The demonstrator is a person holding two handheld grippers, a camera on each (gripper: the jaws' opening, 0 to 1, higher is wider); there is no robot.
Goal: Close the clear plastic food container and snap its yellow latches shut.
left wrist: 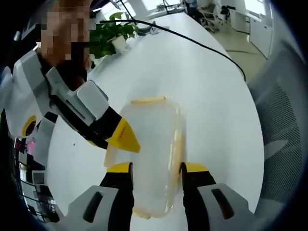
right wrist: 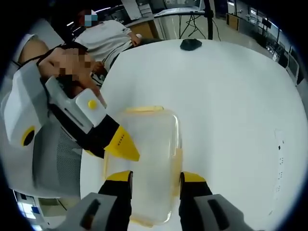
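Container sits clamped between both the left gripper and right gripper, on the white table.

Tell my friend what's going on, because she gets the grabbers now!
Left gripper: its jaws sit on either side of the clear container at its near end and seem to clamp it.
Right gripper: same hold in its own view.
Another yellow-tipped gripper touches the container's left edge.
The container lies flat on the white table.
Done: the lid looks to be on.
Left: check the far-end latch and the side latch. I cannot tell if they are snapped, so press each shut.
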